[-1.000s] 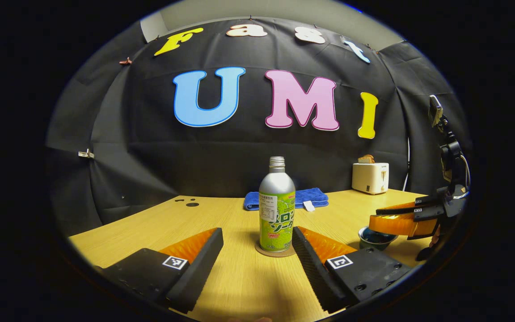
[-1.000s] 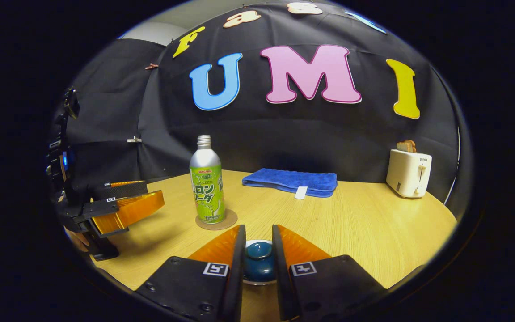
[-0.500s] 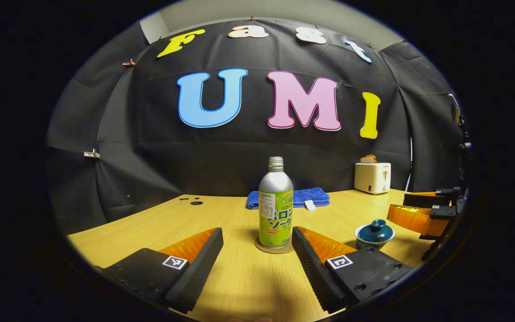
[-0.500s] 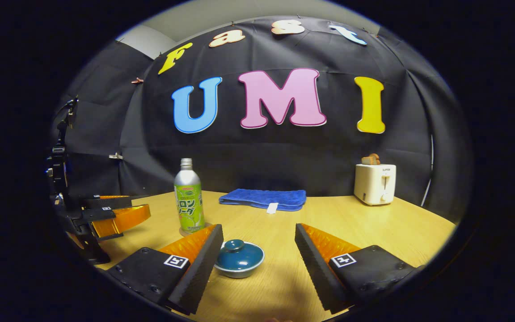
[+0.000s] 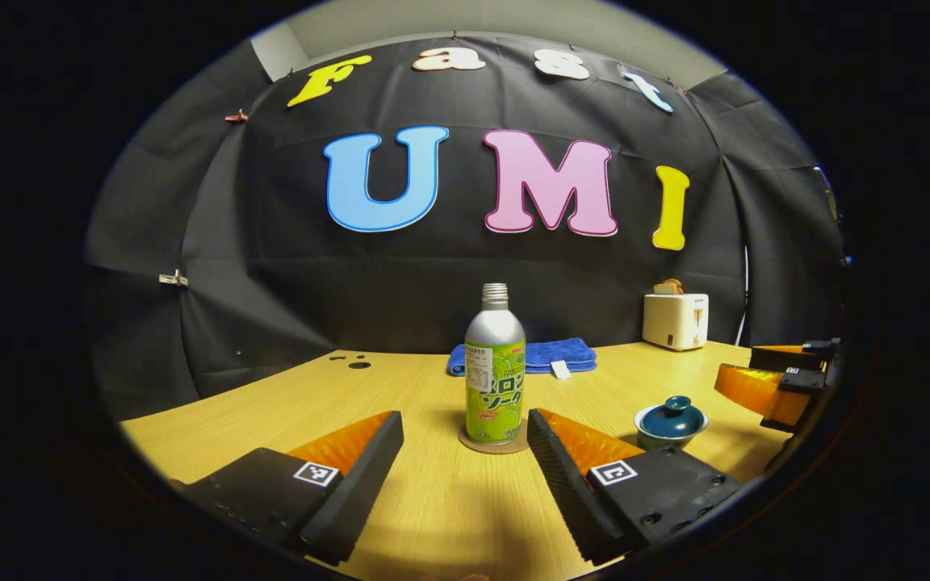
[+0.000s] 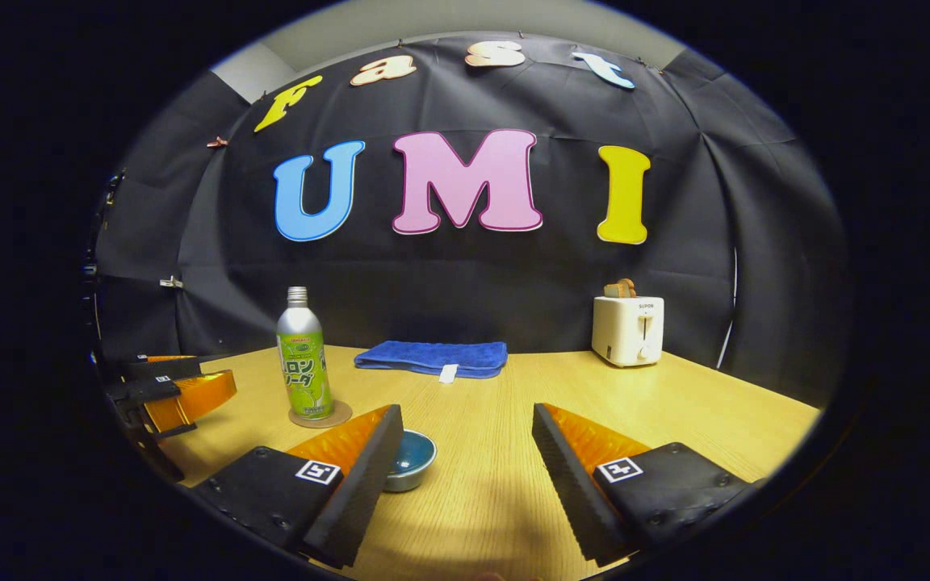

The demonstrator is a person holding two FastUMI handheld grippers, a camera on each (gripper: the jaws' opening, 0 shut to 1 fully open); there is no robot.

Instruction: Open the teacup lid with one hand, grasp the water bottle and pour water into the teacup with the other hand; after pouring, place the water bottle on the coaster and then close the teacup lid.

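Teacup lid work looks finished, judging by the layout on the wooden table (image 5: 400, 387). Largest of the task's things, the water bottle (image 5: 495, 373) stands upright on its coaster (image 5: 492, 445), centred ahead of the left gripper (image 5: 465, 452), whose fingers are spread wide and hold nothing. The smaller teacup (image 5: 670, 421) sits lidded to the bottle's right, apart from it. The right gripper (image 6: 465, 452) is likewise spread and empty, the cup (image 6: 408, 460) just beside its left finger. Bare tabletop lies in front of both grippers, and the blue towel (image 6: 431, 357) and toaster (image 6: 628, 329) sit well back.
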